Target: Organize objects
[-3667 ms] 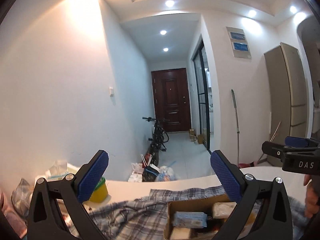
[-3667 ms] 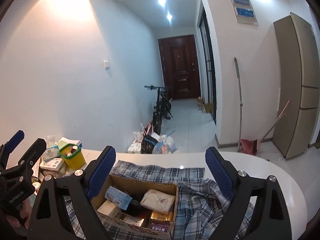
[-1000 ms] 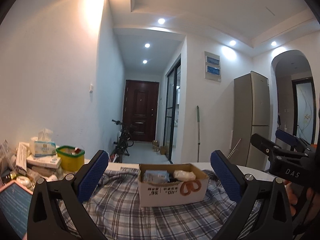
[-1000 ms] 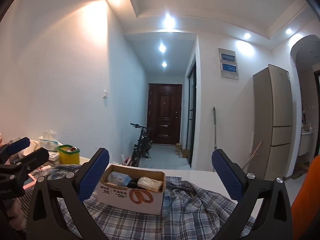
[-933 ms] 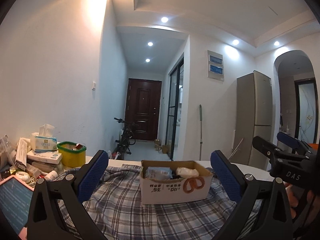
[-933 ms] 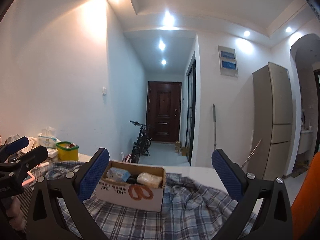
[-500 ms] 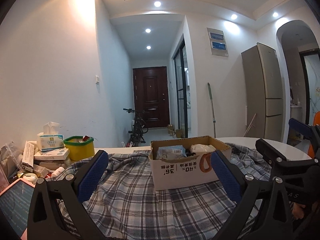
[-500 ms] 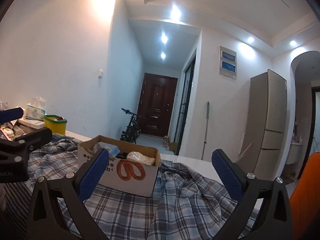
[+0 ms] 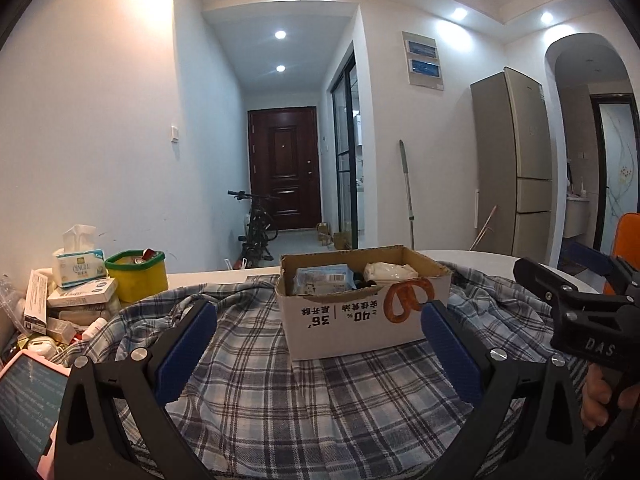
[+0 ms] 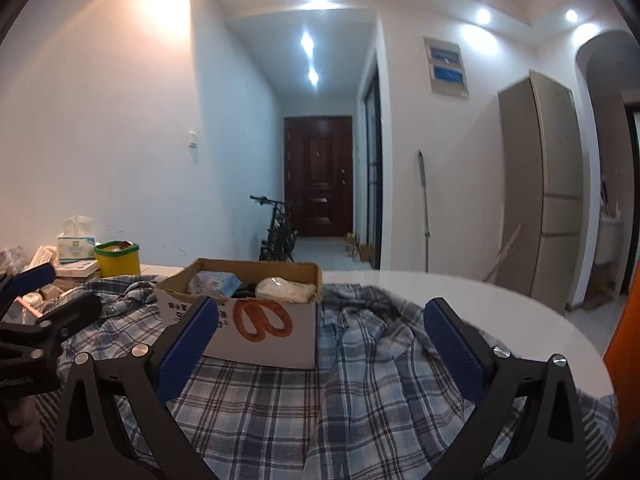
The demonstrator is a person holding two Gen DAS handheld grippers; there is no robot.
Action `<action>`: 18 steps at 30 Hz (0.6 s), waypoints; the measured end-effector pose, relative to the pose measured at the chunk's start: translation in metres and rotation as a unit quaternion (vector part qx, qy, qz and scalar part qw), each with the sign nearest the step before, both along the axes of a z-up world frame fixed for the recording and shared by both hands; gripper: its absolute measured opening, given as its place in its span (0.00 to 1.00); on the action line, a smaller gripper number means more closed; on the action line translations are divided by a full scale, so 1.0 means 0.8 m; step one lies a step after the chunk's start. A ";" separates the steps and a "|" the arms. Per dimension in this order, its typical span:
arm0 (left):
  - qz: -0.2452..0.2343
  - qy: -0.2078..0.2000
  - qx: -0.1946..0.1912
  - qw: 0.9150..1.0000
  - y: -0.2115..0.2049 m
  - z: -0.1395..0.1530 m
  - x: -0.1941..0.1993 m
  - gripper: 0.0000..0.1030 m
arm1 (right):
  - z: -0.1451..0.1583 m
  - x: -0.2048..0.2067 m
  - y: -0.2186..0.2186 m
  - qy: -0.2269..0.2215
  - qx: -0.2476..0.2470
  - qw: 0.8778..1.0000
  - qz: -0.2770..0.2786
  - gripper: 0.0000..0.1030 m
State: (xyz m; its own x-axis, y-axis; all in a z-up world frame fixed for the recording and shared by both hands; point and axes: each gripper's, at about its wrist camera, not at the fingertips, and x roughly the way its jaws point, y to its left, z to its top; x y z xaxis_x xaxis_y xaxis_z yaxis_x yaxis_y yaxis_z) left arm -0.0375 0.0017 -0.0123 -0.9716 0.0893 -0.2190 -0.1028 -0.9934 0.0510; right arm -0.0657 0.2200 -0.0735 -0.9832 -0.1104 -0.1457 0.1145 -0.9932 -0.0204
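Observation:
A cardboard box [image 9: 360,312] with a pretzel print stands on a blue plaid cloth [image 9: 300,400] spread over the table. Inside it lie a blue packet [image 9: 322,278] and a white packet [image 9: 386,270]. My left gripper [image 9: 318,320] is open and empty, low over the cloth, just in front of the box. My right gripper [image 10: 320,312] is also open and empty, facing the box's right corner [image 10: 316,320] from slightly further right. Each gripper shows in the other's view: the right gripper [image 9: 550,258] at the right edge, the left gripper [image 10: 68,286] at the left edge.
At the left sit a yellow tub with a green rim [image 9: 136,274], a tissue box [image 9: 78,264], stacked small boxes [image 9: 80,296] and a pink-cased screen [image 9: 28,396]. The white round table [image 10: 500,312] shows beyond the cloth. An orange chair [image 9: 628,240] stands right. A hand [image 9: 600,396] holds the right gripper.
Both grippers have come down from looking into the box to near table level in front of it, so the box looms larger. Both stayed open and empty.

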 end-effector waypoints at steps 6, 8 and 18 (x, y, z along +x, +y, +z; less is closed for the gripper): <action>0.003 0.008 -0.013 1.000 0.008 0.001 0.005 1.00 | 0.002 0.014 -0.024 0.023 0.041 0.999 0.013 0.99; 0.005 0.005 -0.004 1.000 0.002 0.002 0.003 1.00 | 0.002 0.011 -0.022 0.019 0.039 0.999 0.013 0.99; 0.029 0.021 0.004 0.999 -0.004 0.005 0.012 1.00 | 0.003 0.004 0.007 0.005 -0.016 1.000 0.009 0.99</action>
State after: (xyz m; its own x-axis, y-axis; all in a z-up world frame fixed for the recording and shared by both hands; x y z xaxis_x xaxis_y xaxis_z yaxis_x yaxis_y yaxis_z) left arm -0.0279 -0.0011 -0.0083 -0.9836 0.0346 -0.1771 -0.0433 -0.9980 0.0456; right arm -0.0625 0.2253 -0.0712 -0.9824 -0.1323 -0.1320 0.1320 -0.9912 0.0109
